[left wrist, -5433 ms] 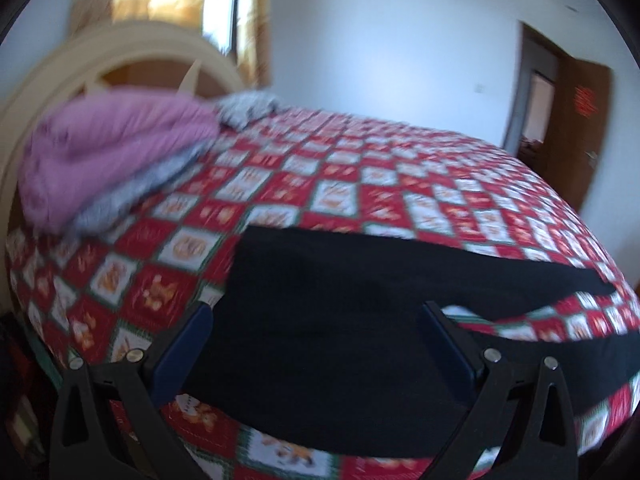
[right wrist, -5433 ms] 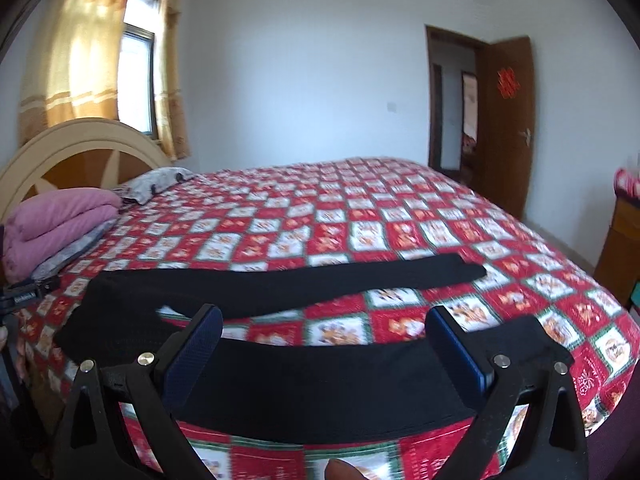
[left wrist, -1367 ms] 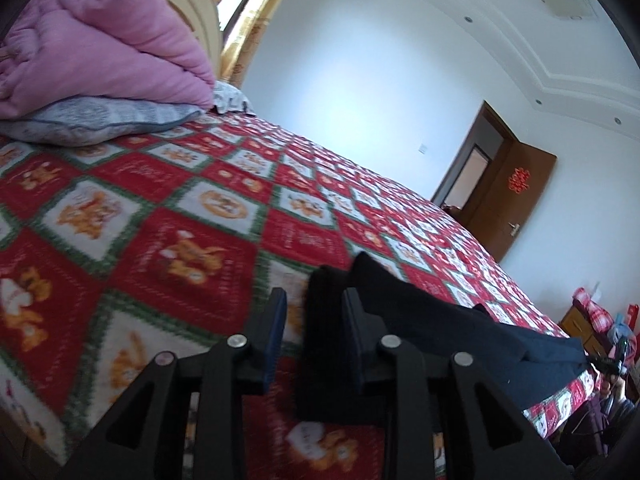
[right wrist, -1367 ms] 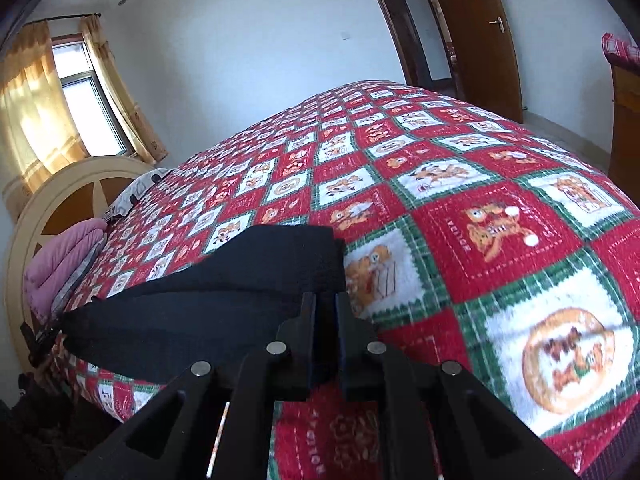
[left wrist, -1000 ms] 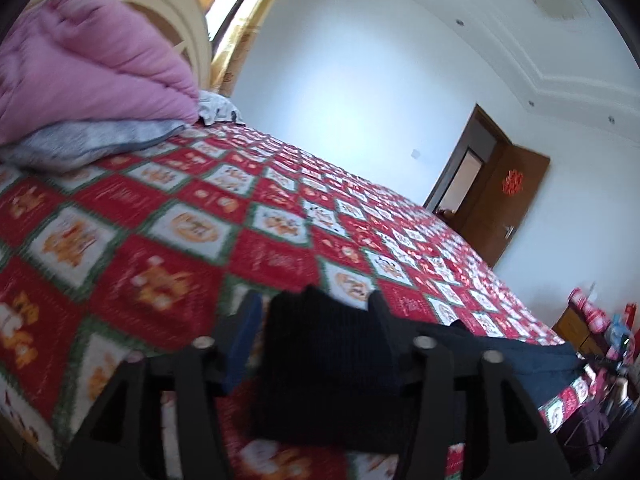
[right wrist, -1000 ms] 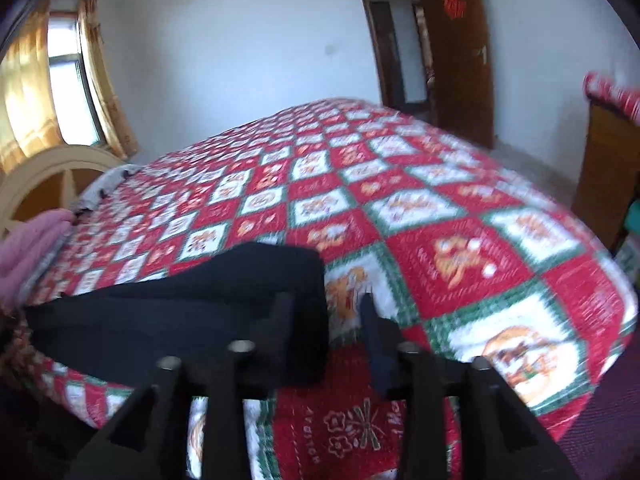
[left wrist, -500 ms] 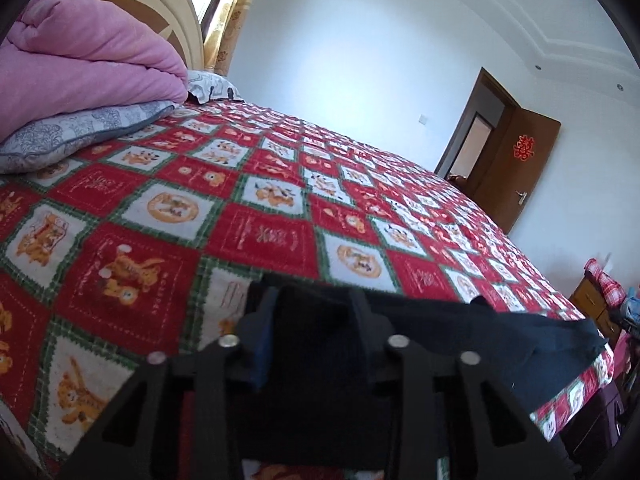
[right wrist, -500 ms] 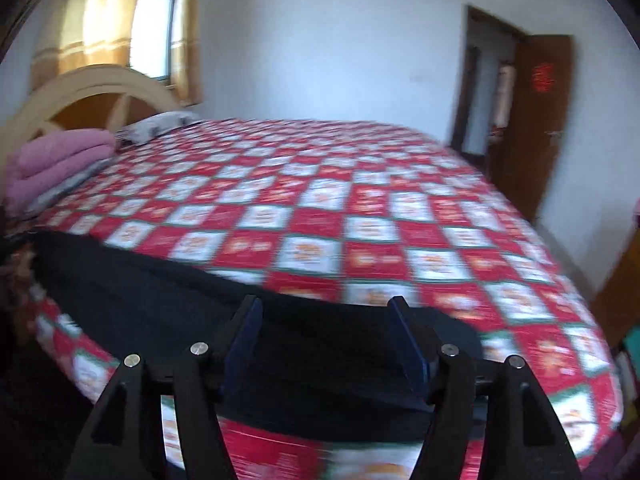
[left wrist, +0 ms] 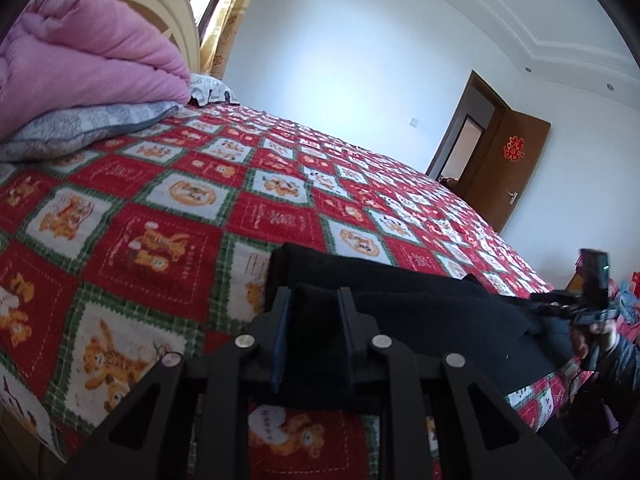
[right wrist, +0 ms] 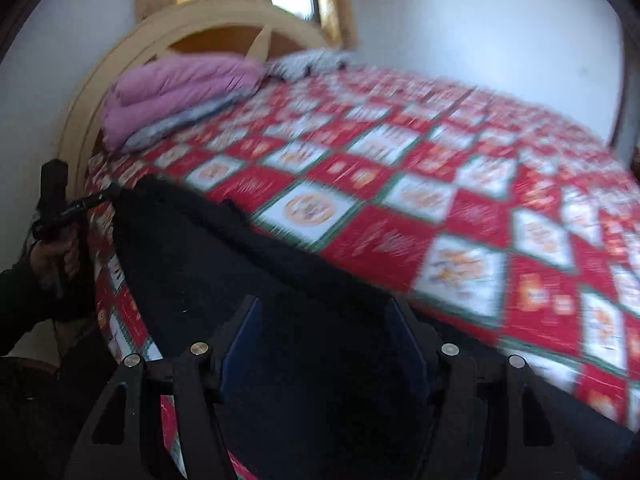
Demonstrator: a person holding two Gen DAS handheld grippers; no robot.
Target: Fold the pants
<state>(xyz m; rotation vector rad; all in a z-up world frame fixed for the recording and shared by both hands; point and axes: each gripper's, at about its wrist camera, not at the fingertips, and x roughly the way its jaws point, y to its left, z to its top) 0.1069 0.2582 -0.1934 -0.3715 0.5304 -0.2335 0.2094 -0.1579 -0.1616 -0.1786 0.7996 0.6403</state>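
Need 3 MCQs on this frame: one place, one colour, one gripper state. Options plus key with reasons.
1. Where do the pants lie?
A. along the bed's near edge
B. on the floor
C. on the pillow

2. What colour is the folded quilt at the headboard?
A. green
B. pink
C. white

3. How does the left gripper stand?
A. wide open above the bed
B. shut on nothing
C. shut on the pants

Key: 1 A, black cloth runs along the bedspread edge; 2 B, pink bundle on a grey pillow; 3 C, cloth fills its narrow gap.

Pink quilt (left wrist: 84, 64) on red patchwork bedspread (left wrist: 168, 208)
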